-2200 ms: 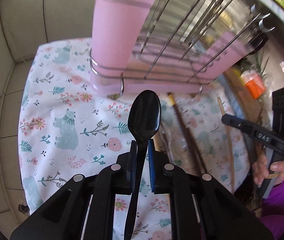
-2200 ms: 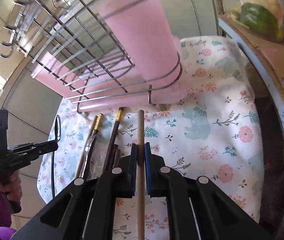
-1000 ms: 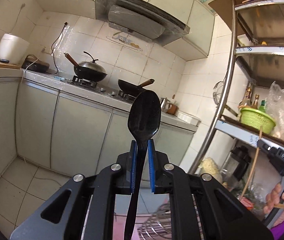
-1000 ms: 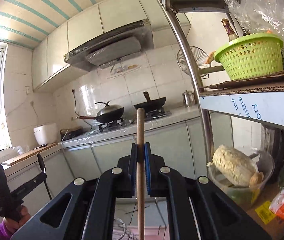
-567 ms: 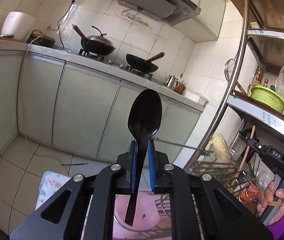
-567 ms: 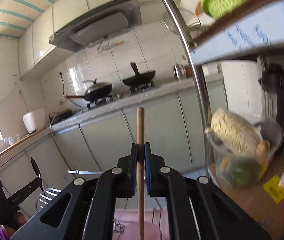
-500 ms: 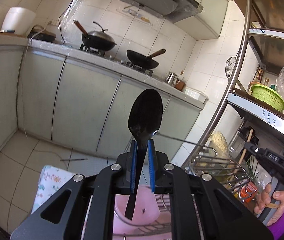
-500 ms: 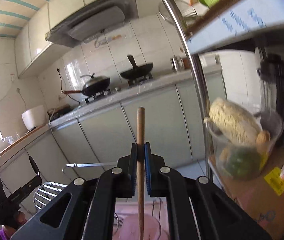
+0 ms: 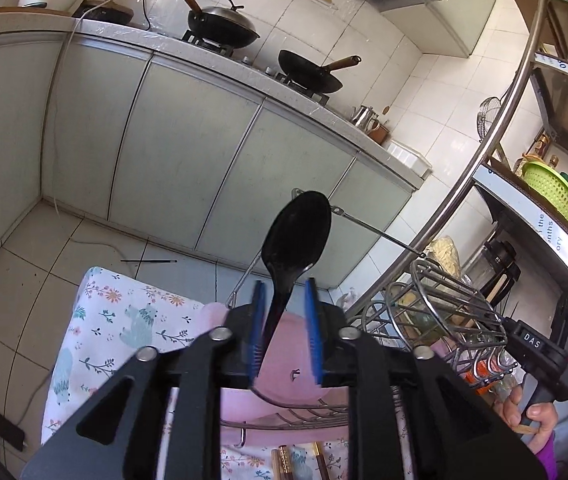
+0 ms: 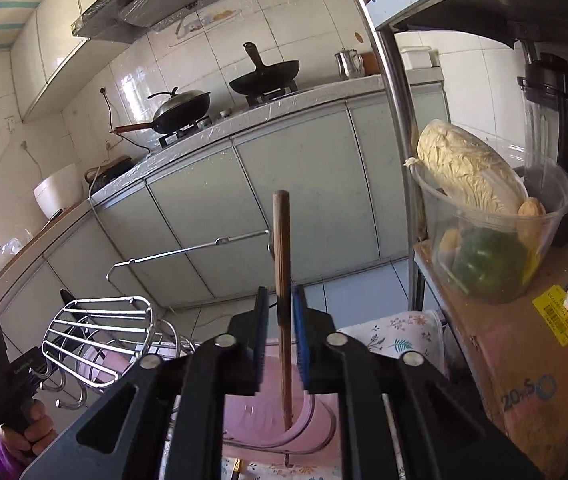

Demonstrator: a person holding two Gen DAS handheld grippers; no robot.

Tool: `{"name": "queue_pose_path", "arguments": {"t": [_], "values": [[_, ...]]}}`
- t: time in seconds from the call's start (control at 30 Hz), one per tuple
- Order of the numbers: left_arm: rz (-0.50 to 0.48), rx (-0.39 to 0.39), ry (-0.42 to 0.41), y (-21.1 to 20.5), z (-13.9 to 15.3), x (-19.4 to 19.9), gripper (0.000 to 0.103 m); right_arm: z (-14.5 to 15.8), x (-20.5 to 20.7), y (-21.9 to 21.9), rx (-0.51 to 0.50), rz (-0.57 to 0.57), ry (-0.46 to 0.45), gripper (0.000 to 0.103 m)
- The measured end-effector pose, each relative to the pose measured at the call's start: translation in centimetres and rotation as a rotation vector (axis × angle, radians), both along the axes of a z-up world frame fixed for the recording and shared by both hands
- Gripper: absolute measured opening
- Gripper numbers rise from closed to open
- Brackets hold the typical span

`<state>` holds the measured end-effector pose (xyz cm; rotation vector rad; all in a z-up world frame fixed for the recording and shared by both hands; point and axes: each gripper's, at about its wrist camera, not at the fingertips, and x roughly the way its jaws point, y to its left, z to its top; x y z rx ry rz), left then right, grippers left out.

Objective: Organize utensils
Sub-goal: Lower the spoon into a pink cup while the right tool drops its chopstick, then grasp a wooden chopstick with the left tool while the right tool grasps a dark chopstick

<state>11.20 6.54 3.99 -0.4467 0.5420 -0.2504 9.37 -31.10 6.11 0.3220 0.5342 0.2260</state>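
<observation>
My left gripper (image 9: 285,328) is open. A black spoon (image 9: 297,240) leans between its blue pads (image 9: 258,320), handle down in the pink cup (image 9: 295,376) on the wire dish rack (image 9: 443,308). My right gripper (image 10: 280,332) is open too. A wooden chopstick (image 10: 282,280) stands between its pads (image 10: 297,332), its lower end inside a pink cup (image 10: 272,412) held in a wire ring. The left gripper also shows in the right wrist view (image 10: 8,364).
The rack stands on a floral cloth (image 9: 124,320). More chopsticks (image 9: 284,460) lie on the cloth in front. A metal shelf post (image 10: 395,100) and a cardboard box (image 10: 523,360) with a tub of vegetables (image 10: 483,232) stand at the right. Kitchen cabinets (image 9: 204,140) are behind.
Both grippers tilted down over the rack and both jaws opened. The spoon and the chopstick now rest loose in pink cups instead of being clamped.
</observation>
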Motion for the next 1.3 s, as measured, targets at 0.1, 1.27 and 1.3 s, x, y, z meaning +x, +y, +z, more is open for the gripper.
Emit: {"name": "queue_pose_path", "arguments": {"t": [0.1, 1.27, 1.3], "values": [[0.016, -0.005, -0.012, 0.5, 0.7, -0.5, 0.031, 0.5, -0.9, -0.2, 0.0, -0.003, -0.017, 0.039], [-0.247, 0.106, 0.56, -6.8, -13.1, -4.6, 0.027, -13.5, -9.8, 3.2, 0.097, 0.195, 0.441, 0.026], [-0.245, 0.112, 0.576, -7.0, -13.5, -4.2, 0.027, -13.8, -9.8, 3.3, 0.103, 0.201, 0.45, 0.026]]}}
